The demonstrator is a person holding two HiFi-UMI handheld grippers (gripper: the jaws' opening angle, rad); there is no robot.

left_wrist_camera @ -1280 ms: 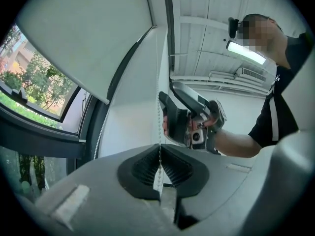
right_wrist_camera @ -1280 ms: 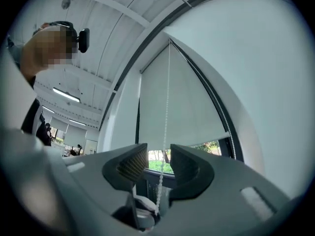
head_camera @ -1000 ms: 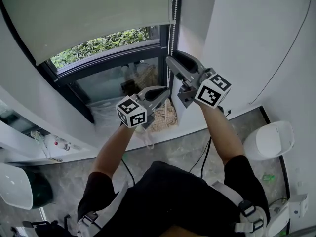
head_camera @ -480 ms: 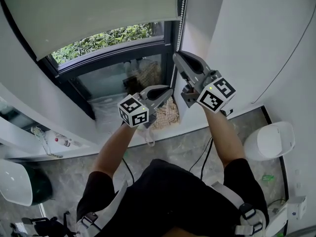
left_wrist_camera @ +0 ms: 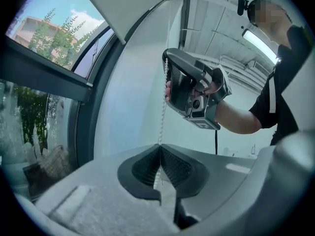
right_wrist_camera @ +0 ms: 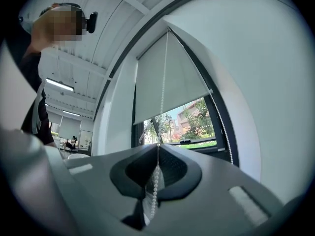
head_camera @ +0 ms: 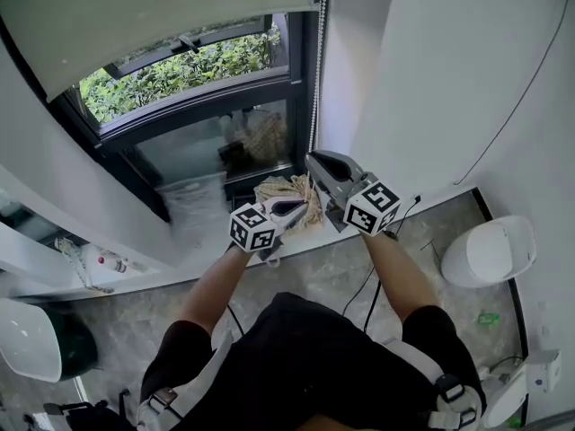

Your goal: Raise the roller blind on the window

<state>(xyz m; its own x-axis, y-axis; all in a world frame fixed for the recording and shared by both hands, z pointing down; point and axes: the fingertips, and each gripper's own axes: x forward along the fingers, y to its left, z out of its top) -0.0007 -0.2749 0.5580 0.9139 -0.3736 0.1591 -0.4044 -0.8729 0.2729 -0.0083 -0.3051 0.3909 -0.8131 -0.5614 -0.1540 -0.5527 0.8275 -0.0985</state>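
Note:
The cream roller blind [head_camera: 162, 16] hangs over the upper part of the window [head_camera: 189, 70]. Its white bead chain [head_camera: 314, 88] runs down the right side of the frame. My right gripper [head_camera: 312, 157] is shut on the chain, higher up. My left gripper [head_camera: 304, 207] is shut on the same chain just below it. In the left gripper view the chain [left_wrist_camera: 161, 117] rises from my left gripper [left_wrist_camera: 160, 146] to the right gripper [left_wrist_camera: 189, 90]. In the right gripper view the beads [right_wrist_camera: 163, 82] pass through my right gripper [right_wrist_camera: 158, 145] toward the blind [right_wrist_camera: 189, 77].
A white wall [head_camera: 449, 79] stands close on the right. Below it sit a white toilet [head_camera: 490, 250] and a black cable [head_camera: 373, 281] on the floor. A heap of pale sticks [head_camera: 287, 191] lies at the foot of the glass. A white basin [head_camera: 27, 335] is at lower left.
My right gripper has shut on the chain, and both grippers have come down with it. The blind's lower edge has risen and more window shows.

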